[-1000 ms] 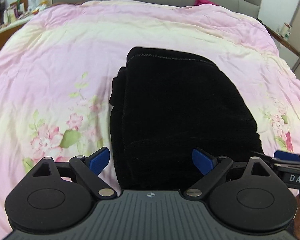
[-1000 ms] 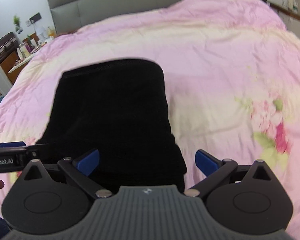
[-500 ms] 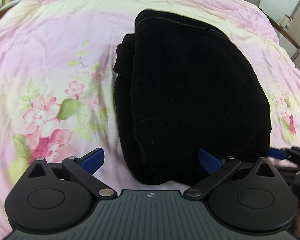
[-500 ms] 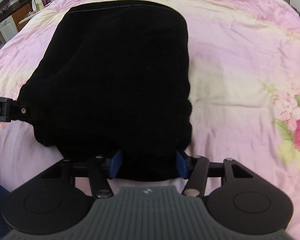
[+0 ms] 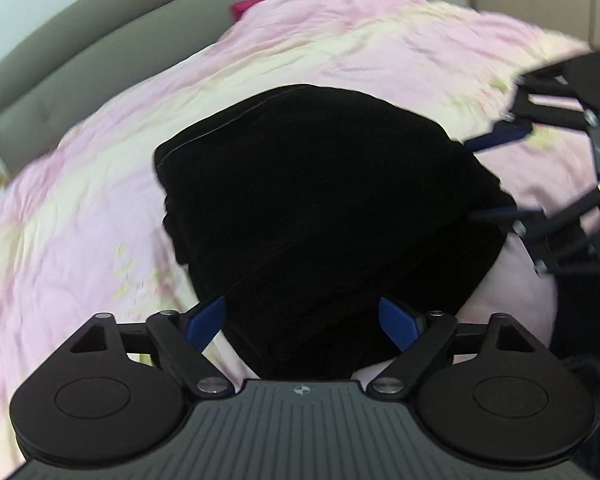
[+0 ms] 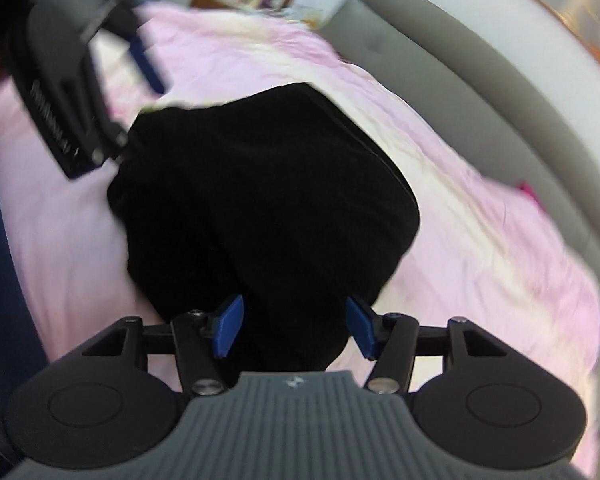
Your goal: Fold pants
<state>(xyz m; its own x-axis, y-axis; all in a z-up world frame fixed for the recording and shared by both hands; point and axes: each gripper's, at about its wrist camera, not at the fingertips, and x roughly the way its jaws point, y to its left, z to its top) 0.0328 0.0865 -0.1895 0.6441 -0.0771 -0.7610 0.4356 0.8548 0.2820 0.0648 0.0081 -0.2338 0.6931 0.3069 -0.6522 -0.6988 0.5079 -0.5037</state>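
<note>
Black pants lie folded in a thick bundle on the pink floral blanket, approx mid-bed, w/ the grey headboard behind. My left gripper is at the near edge of the bundle, blue fingers spread wide, one on each side of the fabric; jaws apart, not pinching. My right gripper is at another edge of the same bundle, fingers also apart w/ cloth between them, no clamp visible. In the left view the right gripper comes in from the right side, its tips touching the pants' edge. Right view is motion-blurred. Stitched hem runs along the bundle's far side.
</note>
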